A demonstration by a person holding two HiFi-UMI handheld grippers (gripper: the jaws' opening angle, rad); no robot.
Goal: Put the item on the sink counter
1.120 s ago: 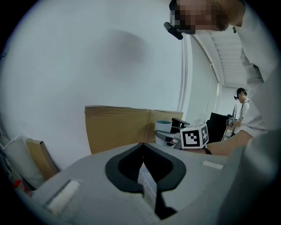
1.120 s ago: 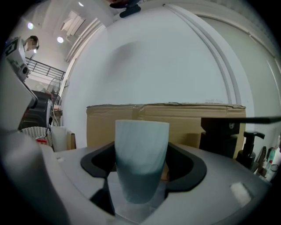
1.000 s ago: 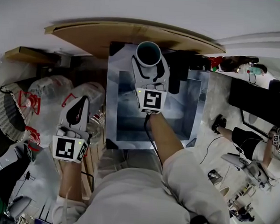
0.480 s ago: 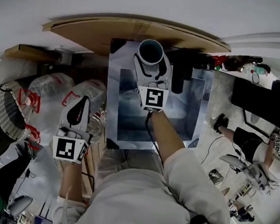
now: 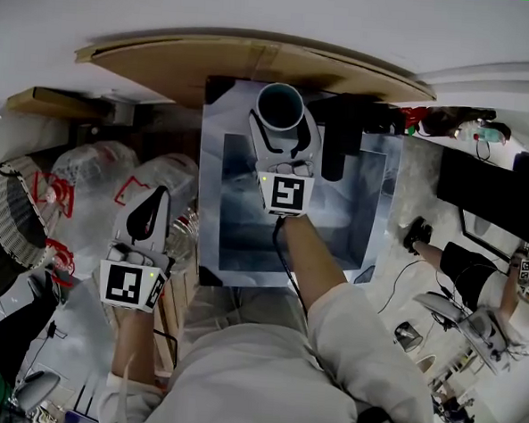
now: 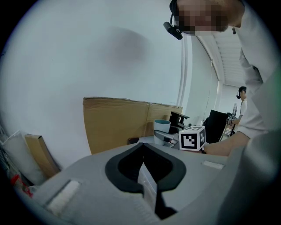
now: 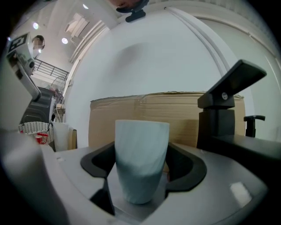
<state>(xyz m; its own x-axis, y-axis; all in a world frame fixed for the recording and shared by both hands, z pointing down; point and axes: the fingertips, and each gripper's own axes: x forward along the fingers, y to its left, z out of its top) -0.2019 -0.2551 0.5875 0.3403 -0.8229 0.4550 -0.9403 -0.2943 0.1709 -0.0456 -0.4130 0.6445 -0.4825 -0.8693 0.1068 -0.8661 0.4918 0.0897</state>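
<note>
Right tool (image 5: 281, 132) clamped on upright pale-blue cup (image 5: 281, 103) at the sink (image 5: 210, 171) far rim — left tool (image 5: 150, 206) closed, empty

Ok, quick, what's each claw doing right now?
Left claw: closed, nothing in it.
Right claw: closed on the cup, holding it upright.

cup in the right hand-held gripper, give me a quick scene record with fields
cup: pale blue cup, upright, mouth up
right hand-held gripper: jaws closed on the cup's sides
cup position: at the far rim of the metal sink, left of the black faucet
cup set down: cannot tell
left hand-held gripper: jaws together, empty, held off to the sink's left
behind the sink: cardboard sheet
</note>
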